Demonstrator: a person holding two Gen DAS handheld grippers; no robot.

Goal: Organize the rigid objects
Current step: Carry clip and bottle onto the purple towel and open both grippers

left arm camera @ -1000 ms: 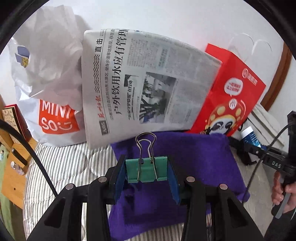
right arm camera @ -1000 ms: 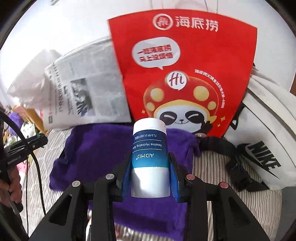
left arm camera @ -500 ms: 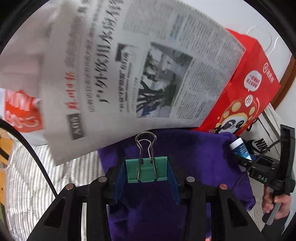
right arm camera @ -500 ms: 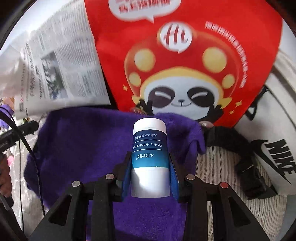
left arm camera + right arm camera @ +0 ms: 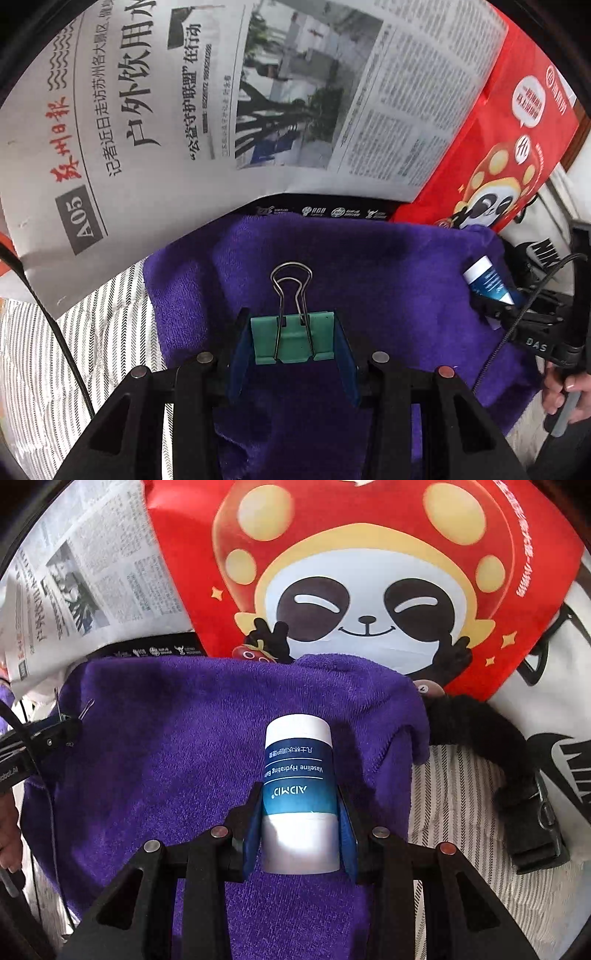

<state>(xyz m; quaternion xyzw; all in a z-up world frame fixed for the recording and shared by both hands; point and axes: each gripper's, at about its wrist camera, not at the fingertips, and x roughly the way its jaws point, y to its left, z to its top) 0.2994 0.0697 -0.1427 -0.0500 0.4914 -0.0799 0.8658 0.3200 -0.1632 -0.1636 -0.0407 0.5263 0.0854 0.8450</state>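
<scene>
Both grippers lower than before, over purple towel [image 5: 369, 280] | left gripper [image 5: 293, 345] fingers clamp green binder clip [image 5: 293, 341] | right gripper [image 5: 300, 825] fingers clamp Vaseline balm tube [image 5: 299, 794]

Fuzzy purple cloth towel [image 5: 177, 768]; glossy red bag [image 5: 369, 554]; matt newsprint [image 5: 221, 110]; wire-handled green clip [image 5: 293, 341]; smooth plastic tube [image 5: 299, 797].

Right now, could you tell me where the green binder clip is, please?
In the left wrist view the green binder clip sits clamped in the left gripper, low and central, above the purple towel.
</scene>
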